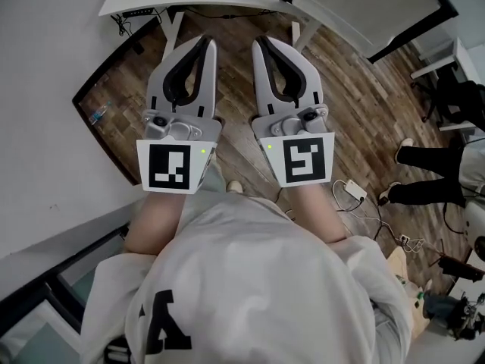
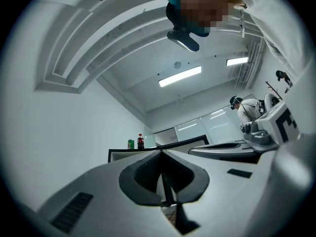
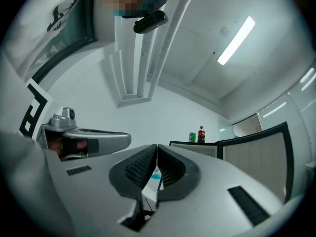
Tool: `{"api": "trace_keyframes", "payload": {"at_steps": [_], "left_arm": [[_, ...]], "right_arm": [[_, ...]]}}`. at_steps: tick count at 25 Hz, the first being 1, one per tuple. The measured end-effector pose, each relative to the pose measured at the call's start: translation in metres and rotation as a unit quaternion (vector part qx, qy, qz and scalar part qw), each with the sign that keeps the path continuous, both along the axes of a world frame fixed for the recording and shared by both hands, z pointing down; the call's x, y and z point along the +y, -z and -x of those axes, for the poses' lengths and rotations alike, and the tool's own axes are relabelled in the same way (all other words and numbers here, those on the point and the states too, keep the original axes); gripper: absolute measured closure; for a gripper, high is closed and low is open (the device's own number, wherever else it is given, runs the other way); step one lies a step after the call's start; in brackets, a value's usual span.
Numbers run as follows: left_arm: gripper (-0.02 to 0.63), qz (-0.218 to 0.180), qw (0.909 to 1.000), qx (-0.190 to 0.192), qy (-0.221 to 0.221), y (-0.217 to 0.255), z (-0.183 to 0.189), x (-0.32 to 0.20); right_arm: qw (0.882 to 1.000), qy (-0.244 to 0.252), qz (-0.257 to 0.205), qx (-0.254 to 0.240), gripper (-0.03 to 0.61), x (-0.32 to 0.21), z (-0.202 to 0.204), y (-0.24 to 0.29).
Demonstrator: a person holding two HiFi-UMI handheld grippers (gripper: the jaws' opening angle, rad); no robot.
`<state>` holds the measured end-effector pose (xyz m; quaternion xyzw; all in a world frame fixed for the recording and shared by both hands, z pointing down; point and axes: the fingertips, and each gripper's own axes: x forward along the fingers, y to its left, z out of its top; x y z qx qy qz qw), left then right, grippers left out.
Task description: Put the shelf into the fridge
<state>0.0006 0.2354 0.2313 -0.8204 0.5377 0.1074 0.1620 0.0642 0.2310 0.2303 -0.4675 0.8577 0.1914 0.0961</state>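
Note:
No shelf and no fridge shows in any view. I hold both grippers side by side in front of my chest, jaws pointing away over the wooden floor. The left gripper [image 1: 204,44] is shut with nothing between its dark pads; in the left gripper view its jaws [image 2: 161,153] meet at the tips. The right gripper [image 1: 260,44] is likewise shut and holds nothing, its pads touching in the right gripper view [image 3: 156,147]. Each gripper shows beside the other: the right gripper [image 2: 266,132] in the left gripper view, the left gripper [image 3: 84,139] in the right gripper view.
A white table [image 1: 227,2] stands ahead. A black-edged partition [image 1: 106,139] runs along the left by a white wall. A person's legs [image 1: 424,174] and a power strip with cables [image 1: 350,192] are on the floor at right. Two bottles [image 3: 197,135] stand on a partition.

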Motion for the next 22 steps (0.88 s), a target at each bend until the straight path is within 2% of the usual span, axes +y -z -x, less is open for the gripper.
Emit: {"api": "trace_keyframes", "payload": {"at_steps": [11, 15, 22], "left_arm": [[0.606, -0.011, 0.9999, 0.000, -0.012, 0.011, -0.003, 0.018], [0.606, -0.009, 0.9998, 0.002, -0.017, 0.010, 0.005, 0.014], [0.606, 0.000, 0.9998, 0.008, -0.019, 0.008, 0.021, 0.008]], "right_arm": [[1.000, 0.000, 0.002, -0.021, 0.548, 0.018, -0.006, 0.010], [1.000, -0.002, -0.017, -0.005, 0.548, 0.015, 0.000, 0.012], [1.000, 0.005, 0.008, -0.004, 0.548, 0.011, 0.023, 0.009]]}}
